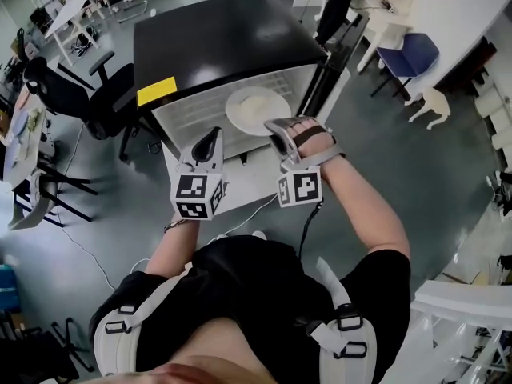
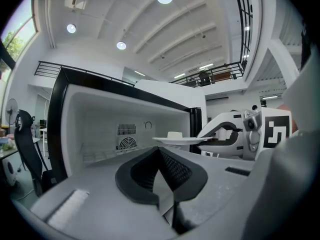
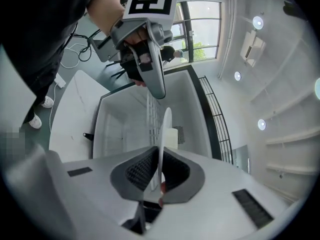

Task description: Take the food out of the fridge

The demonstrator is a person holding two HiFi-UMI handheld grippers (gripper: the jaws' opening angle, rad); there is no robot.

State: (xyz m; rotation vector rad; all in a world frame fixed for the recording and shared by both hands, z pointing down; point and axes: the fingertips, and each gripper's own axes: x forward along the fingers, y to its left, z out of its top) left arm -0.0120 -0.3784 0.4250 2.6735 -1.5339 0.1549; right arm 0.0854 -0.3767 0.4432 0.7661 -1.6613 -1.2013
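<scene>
Plate of food gripped at fridge mouth, right side, coming out level.

The right gripper (image 1: 274,129) has its fingers clamped on the near rim of the white round plate (image 1: 256,112), pinching only the edge, so the pale block of food (image 2: 174,134) on top isn't touched. The plate is kept flat, likely so the block doesn't slide. It sits at the open front edge of the small black-topped white-lined fridge (image 1: 216,38), toward the right side of the opening. It hangs above the wire shelf (image 1: 200,122), not resting on it as far as the left gripper view shows. The left gripper (image 1: 214,137) has its fingers together on nothing. It is parked just beside the plate at the front left of the opening, apart from it, probably as a spare support. Task looks roughly halfway: food is grabbed but not clear of the fridge.
</scene>
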